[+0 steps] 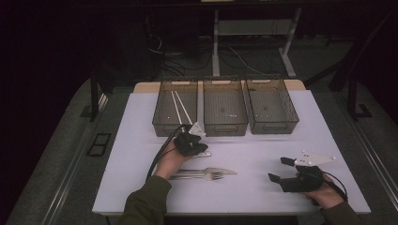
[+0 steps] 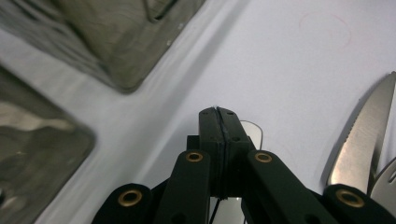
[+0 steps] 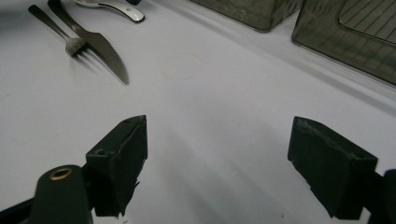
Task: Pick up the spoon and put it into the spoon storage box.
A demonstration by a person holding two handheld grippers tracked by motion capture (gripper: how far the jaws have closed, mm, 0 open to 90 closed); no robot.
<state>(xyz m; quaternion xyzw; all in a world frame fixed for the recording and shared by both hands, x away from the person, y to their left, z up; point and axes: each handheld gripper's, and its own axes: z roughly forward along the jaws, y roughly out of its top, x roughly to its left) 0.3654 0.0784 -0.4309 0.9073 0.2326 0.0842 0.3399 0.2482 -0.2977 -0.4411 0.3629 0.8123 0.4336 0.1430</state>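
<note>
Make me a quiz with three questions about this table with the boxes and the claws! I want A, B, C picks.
1. Where do the white sticks lie?
A) in the left box
B) in the middle box
C) beside the fork

2. How many see-through boxes stand on the table?
A) two
B) three
C) five

3. How is the right claw right now?
A) wide open
B) shut on the knife
C) shut on a cup

Answers:
1 A: the high view shows the sticks slanting inside the left box.
2 B: three boxes stand side by side along the far edge.
3 A: in the right gripper view its two black jaws stand far apart, with bare table between them.
</note>
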